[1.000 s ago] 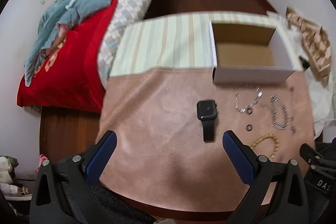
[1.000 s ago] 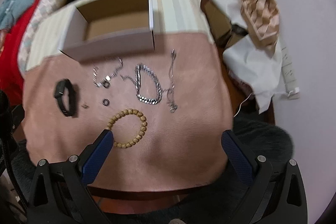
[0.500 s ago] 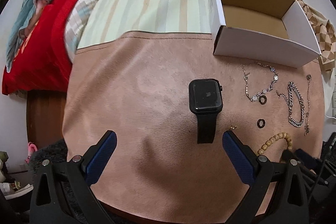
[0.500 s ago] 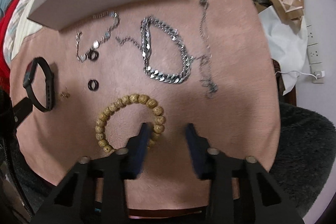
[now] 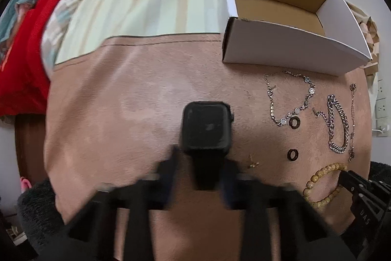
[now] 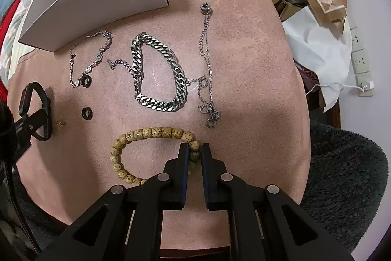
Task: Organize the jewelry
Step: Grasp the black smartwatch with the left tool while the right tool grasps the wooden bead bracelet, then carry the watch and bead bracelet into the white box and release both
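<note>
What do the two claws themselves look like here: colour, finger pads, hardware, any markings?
Both are black two-finger claws. The right claw has blue pads on the inner finger faces and round silver pins at the linkage joints. The left claw is motion-blurred, with the same black build. White lettering marks the right claw's side; no sleeves show.

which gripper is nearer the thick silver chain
Right. The right gripper is closing on the bead bracelet just below the thick silver chain; the left gripper is closing around the watch strap, farther off.
</note>
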### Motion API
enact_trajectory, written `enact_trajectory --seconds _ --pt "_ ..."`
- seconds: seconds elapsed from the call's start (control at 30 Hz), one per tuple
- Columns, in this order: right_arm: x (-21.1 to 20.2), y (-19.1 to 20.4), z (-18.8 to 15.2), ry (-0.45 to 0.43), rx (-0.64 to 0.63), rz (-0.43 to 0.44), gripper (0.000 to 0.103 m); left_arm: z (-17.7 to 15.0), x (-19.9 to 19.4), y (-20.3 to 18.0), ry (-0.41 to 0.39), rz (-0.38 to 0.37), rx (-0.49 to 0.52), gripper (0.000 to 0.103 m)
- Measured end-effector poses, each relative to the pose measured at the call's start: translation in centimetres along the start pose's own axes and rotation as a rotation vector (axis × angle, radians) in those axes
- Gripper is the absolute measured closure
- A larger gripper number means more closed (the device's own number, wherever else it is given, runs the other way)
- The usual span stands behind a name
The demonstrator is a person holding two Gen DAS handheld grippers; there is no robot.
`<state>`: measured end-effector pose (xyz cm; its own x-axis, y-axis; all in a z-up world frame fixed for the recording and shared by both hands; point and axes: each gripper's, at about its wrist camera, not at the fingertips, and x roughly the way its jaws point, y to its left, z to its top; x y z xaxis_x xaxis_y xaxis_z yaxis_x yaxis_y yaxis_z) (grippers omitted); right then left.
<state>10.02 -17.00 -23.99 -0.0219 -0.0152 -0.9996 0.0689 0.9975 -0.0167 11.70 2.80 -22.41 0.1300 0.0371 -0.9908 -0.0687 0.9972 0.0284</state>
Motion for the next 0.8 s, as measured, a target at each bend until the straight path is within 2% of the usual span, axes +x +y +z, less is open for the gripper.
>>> enact_trajectory --seconds 0.13,0.3,0.5,0.67,0.8 --pt "-0.3 0.3 -0.4 -0.024 -0.013 -0.006 0.093 0.0 -1.1 -0.1 -0.053 -0.002 0.014 0.089" --pt "-1.9 -0.2 -0.4 -0.063 0.004 0.067 0.094 -0.4 -3.5 -0.2 -0.099 -0.013 0.036 0.089" --pt "-7.7 0.3 0.3 -0.159 -0.020 0.174 0.094 -0.3 -7.5 0.0 -0.160 -0.068 0.032 0.089" --pt "-13.2 1.1 1.7 -0.259 -0.063 0.226 0.094 1.5 -11.3 1.1 -0.226 -0.123 0.017 0.089" --pt "-17.4 1.7 3.9 -0.339 -0.098 0.255 0.094 4.1 -13.8 1.1 -0.275 -0.163 0.024 0.089"
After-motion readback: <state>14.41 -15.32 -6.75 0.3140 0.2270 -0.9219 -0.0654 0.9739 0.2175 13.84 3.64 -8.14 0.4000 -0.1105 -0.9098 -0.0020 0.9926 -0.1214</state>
